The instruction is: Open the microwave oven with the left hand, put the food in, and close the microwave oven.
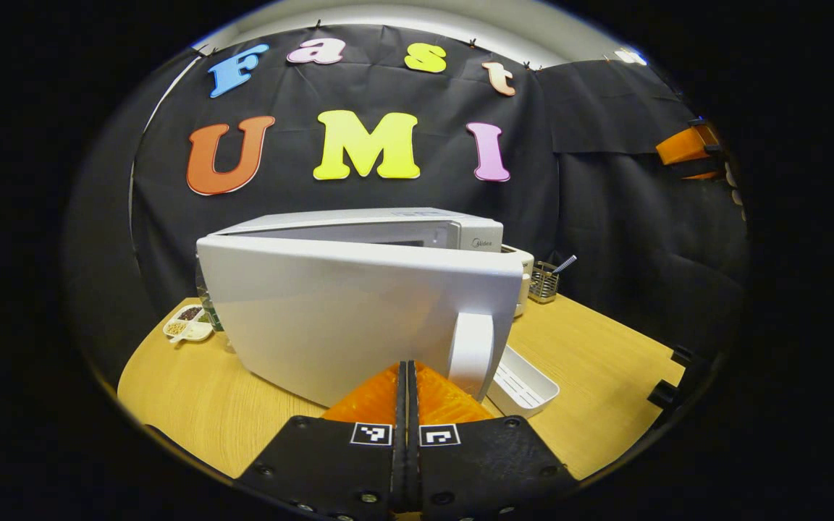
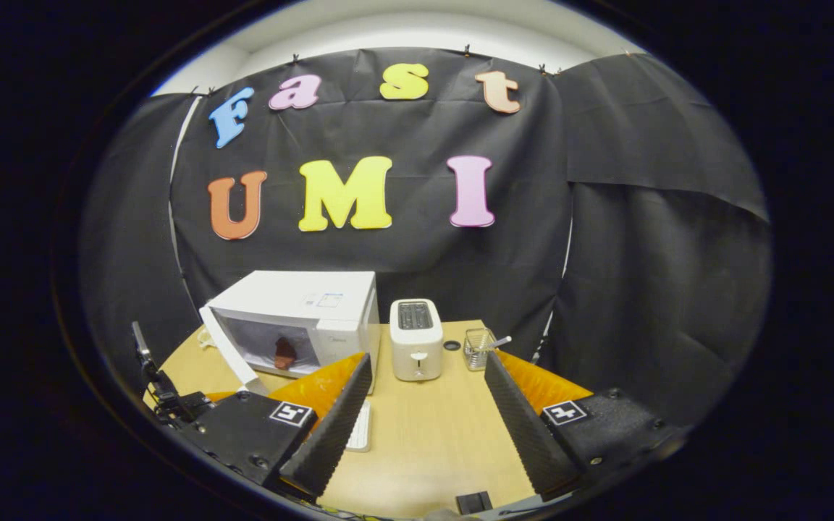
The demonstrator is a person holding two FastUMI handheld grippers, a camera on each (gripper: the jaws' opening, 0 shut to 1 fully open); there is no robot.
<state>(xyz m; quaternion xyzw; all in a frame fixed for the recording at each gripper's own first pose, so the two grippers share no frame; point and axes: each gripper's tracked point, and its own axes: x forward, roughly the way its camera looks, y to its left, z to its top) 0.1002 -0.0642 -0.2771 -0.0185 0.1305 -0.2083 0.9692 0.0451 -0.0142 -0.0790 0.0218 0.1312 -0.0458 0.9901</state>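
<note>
Left hand-held gripper (image 1: 407,376) closed, empty, at door (image 1: 359,318); right hand-held gripper (image 2: 424,405) open, empty. Food (image 2: 285,353), probably, inside microwave (image 2: 316,304) at 10 o'clock. Push steadily near handle (image 1: 471,351) until latched.

Black cloth wall (image 2: 641,239) hangs in folds behind and to the side, clipped along its top edge. Above it, a pale ceiling strip (image 2: 417,36), evenly lit. Light wood-grain counter (image 2: 431,434) with a rounded edge stands before the cloth.

Bright even light, sharp centre, bowed edges.
</note>
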